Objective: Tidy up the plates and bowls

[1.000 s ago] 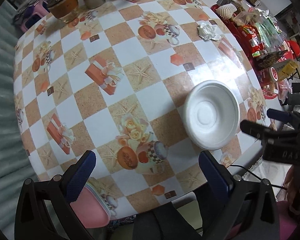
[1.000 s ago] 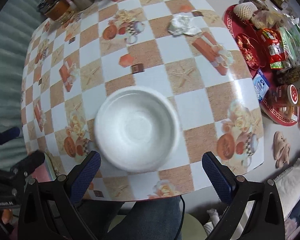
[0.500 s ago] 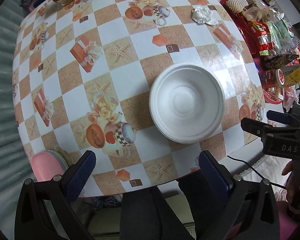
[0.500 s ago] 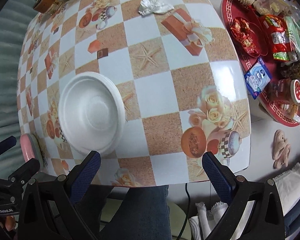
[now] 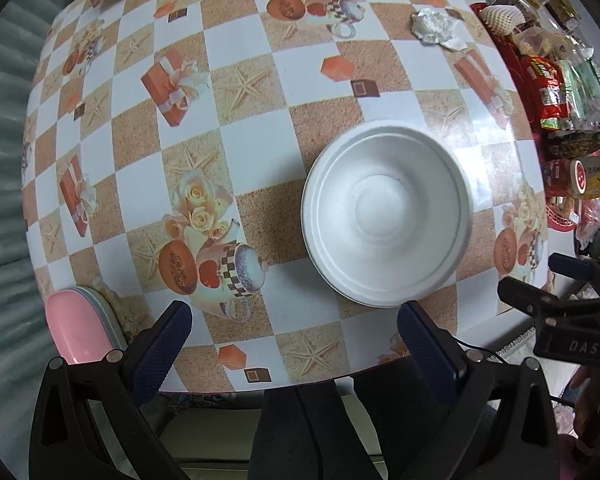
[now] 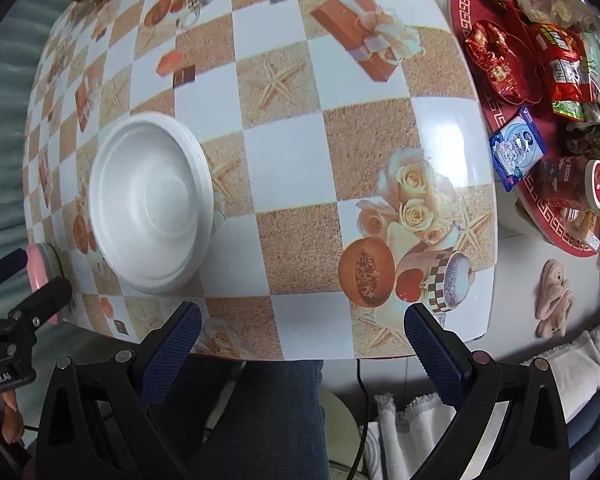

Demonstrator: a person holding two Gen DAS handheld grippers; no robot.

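On the checked tablecloth (image 5: 244,184) near the front edge sits a stack of white foam bowls (image 5: 386,216), nested neatly, rims layered in the right wrist view; a pile of pink plates (image 5: 78,326) rests at the left corner; both left gripper (image 5: 292,346) and right gripper (image 6: 300,344) hover spread wide, holding nothing; sorting looks nearly done, unless plates and bowls must be brought together.
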